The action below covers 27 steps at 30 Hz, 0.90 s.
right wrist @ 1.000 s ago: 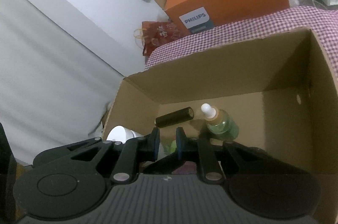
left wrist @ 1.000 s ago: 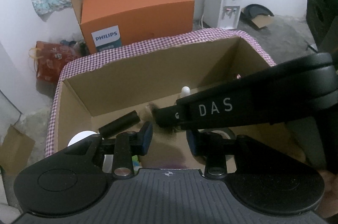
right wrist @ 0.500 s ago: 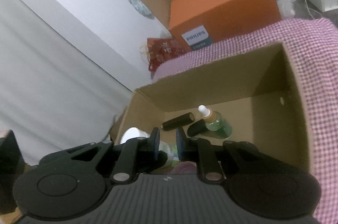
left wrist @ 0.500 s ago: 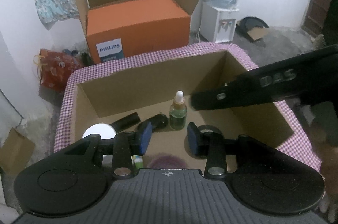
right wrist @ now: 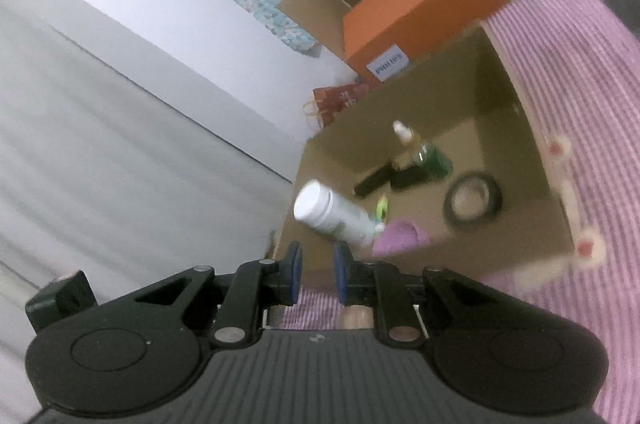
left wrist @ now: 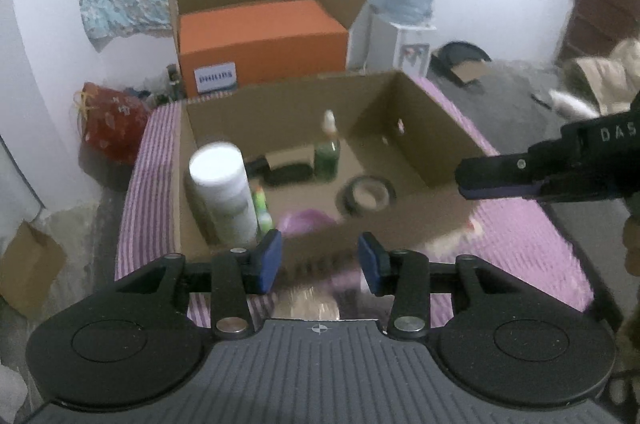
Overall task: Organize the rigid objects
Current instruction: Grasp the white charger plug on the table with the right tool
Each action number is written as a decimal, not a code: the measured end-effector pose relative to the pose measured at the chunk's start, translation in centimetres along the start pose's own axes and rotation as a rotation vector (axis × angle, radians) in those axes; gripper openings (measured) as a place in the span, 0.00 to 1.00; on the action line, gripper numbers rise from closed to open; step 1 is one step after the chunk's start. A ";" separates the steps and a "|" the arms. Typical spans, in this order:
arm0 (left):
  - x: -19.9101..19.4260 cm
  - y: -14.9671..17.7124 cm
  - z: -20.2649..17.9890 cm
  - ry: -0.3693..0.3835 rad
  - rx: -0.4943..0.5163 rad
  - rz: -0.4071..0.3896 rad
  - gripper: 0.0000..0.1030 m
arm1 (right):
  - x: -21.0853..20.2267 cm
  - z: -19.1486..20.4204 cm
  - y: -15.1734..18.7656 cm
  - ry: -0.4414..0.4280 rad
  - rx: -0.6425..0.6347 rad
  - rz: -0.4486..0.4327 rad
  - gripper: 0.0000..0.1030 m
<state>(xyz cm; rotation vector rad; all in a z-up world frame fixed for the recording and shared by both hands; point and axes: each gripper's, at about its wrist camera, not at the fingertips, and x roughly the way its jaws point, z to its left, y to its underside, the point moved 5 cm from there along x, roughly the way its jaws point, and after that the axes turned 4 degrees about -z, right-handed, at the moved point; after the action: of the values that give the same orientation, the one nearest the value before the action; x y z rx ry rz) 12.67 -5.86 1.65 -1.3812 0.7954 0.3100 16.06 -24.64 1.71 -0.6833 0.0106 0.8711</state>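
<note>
Ahead of both grippers, the open cardboard box (left wrist: 448,128) holds a white bottle (left wrist: 222,192), dropper bottle (left wrist: 327,154) and tape roll (left wrist: 368,194). Left gripper (left wrist: 319,262) is opening, nothing between its pads. Right gripper (right wrist: 316,274) stands narrowly parted, empty, just short of the box.

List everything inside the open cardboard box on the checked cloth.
Inside the cardboard box: a white bottle, a green dropper bottle, two dark cylinders, a tape roll, a small green item and something purple. The near wall hides the floor behind it.
</note>
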 end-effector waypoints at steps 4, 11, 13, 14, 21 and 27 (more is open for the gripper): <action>0.7 3.0 -0.6 0.001 0.008 0.045 0.41 | -0.3 -1.3 3.0 0.009 0.054 0.015 0.19; 3.9 5.5 -3.0 0.066 0.051 0.089 0.41 | 1.7 -4.0 6.2 0.126 0.055 0.058 0.19; 5.0 5.7 -3.8 0.066 0.088 0.085 0.41 | 2.6 -4.5 6.5 0.161 0.036 0.073 0.19; 5.7 5.7 -4.1 0.062 0.104 0.087 0.41 | 3.0 -4.7 6.7 0.171 0.029 0.082 0.19; 8.7 5.4 -5.4 0.062 0.182 0.091 0.41 | 5.0 -6.2 7.0 0.178 0.056 0.121 0.20; 10.6 5.3 -5.7 0.056 0.206 0.124 0.42 | 5.7 -7.6 6.2 0.171 0.106 0.118 0.20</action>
<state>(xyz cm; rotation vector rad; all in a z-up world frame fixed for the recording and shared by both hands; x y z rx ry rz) 14.98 -12.83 -9.25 -1.1544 0.9355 0.2789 17.42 -22.09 -9.20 -0.6608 0.2509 0.9162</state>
